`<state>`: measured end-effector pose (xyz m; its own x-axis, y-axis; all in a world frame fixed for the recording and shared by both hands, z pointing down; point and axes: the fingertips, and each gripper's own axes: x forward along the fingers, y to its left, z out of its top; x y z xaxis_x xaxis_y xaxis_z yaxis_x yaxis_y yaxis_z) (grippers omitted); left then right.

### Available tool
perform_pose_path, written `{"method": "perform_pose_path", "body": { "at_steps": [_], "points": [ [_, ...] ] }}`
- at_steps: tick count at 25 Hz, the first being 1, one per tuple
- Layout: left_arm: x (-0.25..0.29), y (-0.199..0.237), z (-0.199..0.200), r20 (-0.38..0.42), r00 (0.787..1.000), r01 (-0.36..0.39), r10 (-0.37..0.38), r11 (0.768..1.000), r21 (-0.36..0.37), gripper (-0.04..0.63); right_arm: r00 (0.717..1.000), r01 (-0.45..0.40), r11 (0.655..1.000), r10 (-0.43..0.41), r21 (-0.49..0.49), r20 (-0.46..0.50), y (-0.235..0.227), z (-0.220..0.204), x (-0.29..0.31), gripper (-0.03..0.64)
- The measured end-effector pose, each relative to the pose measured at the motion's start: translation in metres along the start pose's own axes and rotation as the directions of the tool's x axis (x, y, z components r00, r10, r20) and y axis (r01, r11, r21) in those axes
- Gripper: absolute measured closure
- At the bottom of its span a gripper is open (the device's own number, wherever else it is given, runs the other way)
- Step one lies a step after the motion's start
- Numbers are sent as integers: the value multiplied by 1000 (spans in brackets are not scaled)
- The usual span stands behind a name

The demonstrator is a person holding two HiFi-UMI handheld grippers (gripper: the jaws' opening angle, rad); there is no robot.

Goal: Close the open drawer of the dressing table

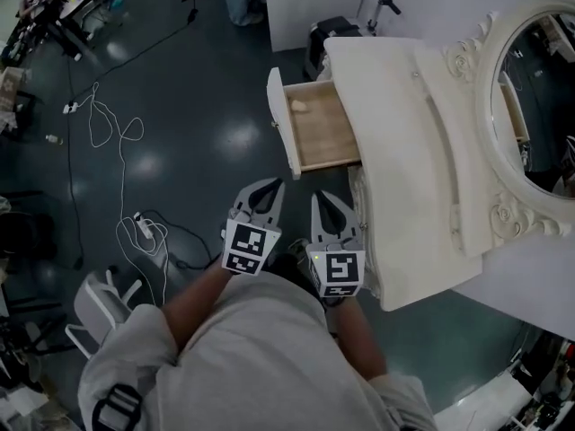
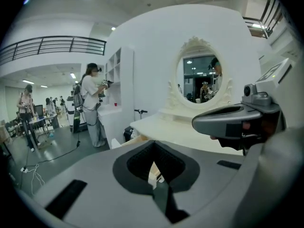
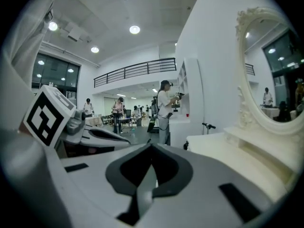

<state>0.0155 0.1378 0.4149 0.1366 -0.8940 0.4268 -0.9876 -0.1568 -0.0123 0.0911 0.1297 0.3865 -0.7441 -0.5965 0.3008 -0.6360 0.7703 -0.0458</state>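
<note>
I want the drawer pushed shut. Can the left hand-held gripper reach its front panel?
Probably yes: the left hand-held gripper sits just short of the front panel of the open drawer, with nothing visible between them.

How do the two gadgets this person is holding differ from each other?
The left gripper hovers over dark floor, short of the open drawer's front panel; the right gripper is beside the dressing table's front edge. The left marker cube and the right marker cube show different black patterns. Both have shut, empty jaws.
</note>
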Motion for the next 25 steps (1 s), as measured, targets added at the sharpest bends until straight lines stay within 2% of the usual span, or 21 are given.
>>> {"method": "perform_pose_path", "body": {
  "at_steps": [4,13,17,25],
  "points": [
    [20,12,-5,-30,1000,6,-6,1000,2,591,998,14,1000,-16,-27,-53,-8,-7,19,601],
    [79,50,-1,-69,985,158,-161,987,-39,591,985,72,996,-79,-56,-153,-20,6,84,601],
    [105,80,-13,-98,972,209,-214,976,-58,591,973,82,996,-86,-27,-215,-16,-3,125,601],
    [150,128,-43,-165,929,322,-331,943,-78,591,941,137,986,-100,95,-323,-4,-20,195,601]
  ]
}}
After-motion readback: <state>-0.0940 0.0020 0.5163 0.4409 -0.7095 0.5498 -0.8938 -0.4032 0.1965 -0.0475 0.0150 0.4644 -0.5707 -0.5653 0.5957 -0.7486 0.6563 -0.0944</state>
